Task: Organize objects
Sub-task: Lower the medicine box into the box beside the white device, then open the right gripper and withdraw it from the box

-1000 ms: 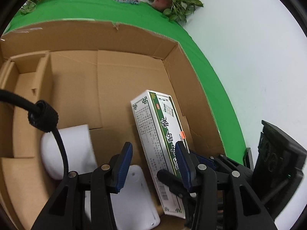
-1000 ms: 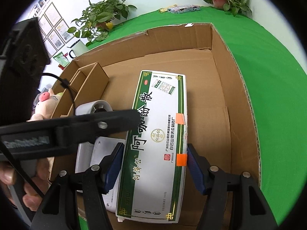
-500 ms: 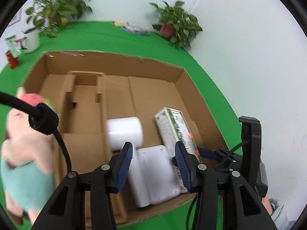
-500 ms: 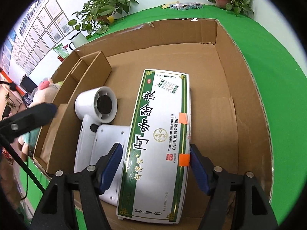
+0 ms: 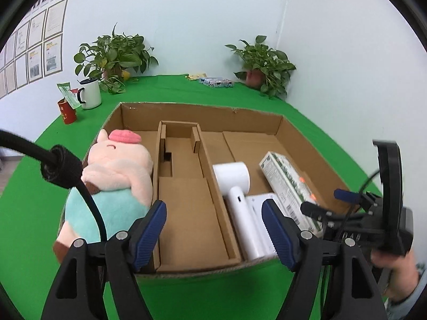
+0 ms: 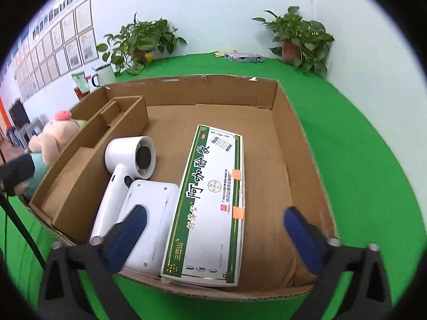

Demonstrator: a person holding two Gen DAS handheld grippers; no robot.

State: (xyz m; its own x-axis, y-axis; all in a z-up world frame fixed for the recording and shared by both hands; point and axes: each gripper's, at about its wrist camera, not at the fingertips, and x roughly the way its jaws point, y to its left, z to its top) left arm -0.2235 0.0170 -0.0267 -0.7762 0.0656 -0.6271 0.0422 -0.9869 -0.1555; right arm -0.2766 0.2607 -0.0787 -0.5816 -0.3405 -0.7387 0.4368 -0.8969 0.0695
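Note:
A cardboard box [image 5: 202,108] [image 6: 299,122] with dividers sits on the green table. In its right compartment lie a green-and-white medicine box [image 6: 210,200] [image 5: 288,186], a white hair dryer [image 6: 128,160] [image 5: 234,184] and a flat white device [image 6: 149,213] [image 5: 257,205]. A pink plush pig [image 5: 114,176] [image 6: 50,136] lies in the left compartment. My left gripper [image 5: 213,229] is open and empty above the box's near edge. My right gripper [image 6: 213,237] is open and empty, held over the near end of the medicine box.
At the back of the table stand a white mug [image 5: 89,93], a red cup [image 5: 66,110], two potted plants [image 5: 117,53] [image 5: 264,66] and a small colourful packet [image 5: 216,82]. The box's middle compartment [image 5: 186,186] holds nothing.
Both grippers have pulled back and up out of the box. The right gripper's jaws have spread wider and stand clear of the medicine box. The left view now takes in the whole box and the pig.

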